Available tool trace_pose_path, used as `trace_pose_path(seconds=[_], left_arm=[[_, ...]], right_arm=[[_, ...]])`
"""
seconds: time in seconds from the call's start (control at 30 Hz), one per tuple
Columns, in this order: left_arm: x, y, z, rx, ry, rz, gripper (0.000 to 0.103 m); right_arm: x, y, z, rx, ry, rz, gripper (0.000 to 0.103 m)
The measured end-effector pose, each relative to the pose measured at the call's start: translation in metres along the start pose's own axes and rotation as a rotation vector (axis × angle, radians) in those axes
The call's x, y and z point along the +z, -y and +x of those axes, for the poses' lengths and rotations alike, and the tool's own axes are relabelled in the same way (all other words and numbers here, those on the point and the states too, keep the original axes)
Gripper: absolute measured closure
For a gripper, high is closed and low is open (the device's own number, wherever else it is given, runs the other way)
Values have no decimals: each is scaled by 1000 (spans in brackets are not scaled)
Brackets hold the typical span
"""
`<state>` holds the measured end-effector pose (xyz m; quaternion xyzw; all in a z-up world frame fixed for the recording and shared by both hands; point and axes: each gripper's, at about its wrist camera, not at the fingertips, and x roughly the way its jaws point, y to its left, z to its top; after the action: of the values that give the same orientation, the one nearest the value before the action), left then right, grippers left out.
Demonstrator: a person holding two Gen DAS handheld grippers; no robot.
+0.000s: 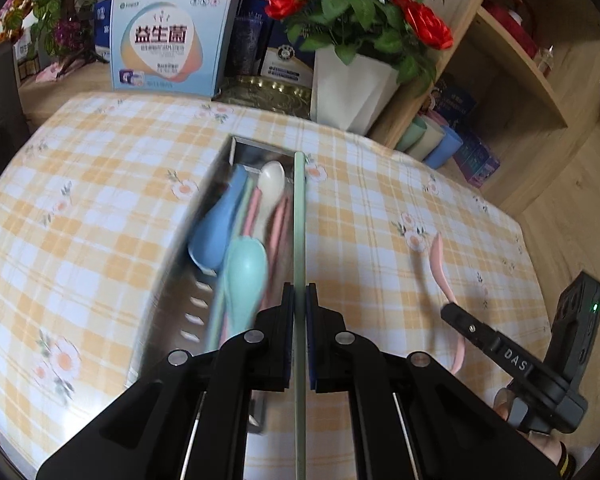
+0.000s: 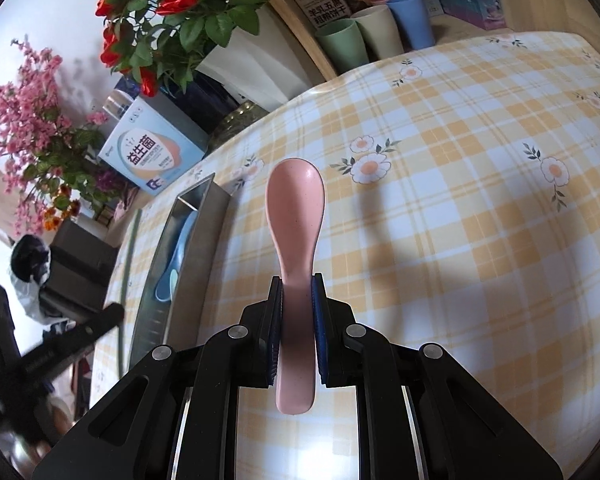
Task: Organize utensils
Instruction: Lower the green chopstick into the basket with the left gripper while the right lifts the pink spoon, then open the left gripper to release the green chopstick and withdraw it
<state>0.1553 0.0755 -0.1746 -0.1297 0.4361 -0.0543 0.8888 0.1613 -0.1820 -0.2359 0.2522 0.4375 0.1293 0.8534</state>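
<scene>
My left gripper (image 1: 299, 292) is shut on a long green chopstick (image 1: 299, 216) and holds it over the right edge of a steel utensil tray (image 1: 236, 148). The tray holds a blue spoon (image 1: 216, 232), a teal spoon (image 1: 246, 276), a white spoon (image 1: 270, 186) and pink chopsticks (image 1: 278, 228). My right gripper (image 2: 296, 284) is shut on the handle of a pink spoon (image 2: 294, 216), held above the checked tablecloth. The right gripper (image 1: 450, 310) and its pink spoon (image 1: 438, 260) also show in the left wrist view. The tray (image 2: 204, 216) lies to the left in the right wrist view.
A white vase of red roses (image 1: 352, 88), a blue box (image 1: 168, 44) and a brass dish (image 1: 268, 92) stand behind the tray. Coloured cups (image 2: 374, 34) sit on a wooden shelf at the table's far side. The checked tablecloth (image 2: 460, 200) spreads to the right.
</scene>
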Motion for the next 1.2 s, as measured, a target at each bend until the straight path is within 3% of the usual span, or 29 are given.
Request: trace_pose_path(seconds=[0.23, 0.5, 0.8, 1.2], left_arm=[[30, -11, 1, 4, -22, 116, 97], [39, -19, 39, 60, -114, 204, 97], [35, -38, 68, 103, -189, 160, 97], [25, -35, 83, 141, -236, 217, 97]], right_arm=[[0, 9, -4, 3, 12, 41, 89], [-1, 17, -8, 5, 25, 73, 89], [-3, 23, -10, 5, 26, 95, 89], [-5, 26, -12, 8, 24, 107, 89]])
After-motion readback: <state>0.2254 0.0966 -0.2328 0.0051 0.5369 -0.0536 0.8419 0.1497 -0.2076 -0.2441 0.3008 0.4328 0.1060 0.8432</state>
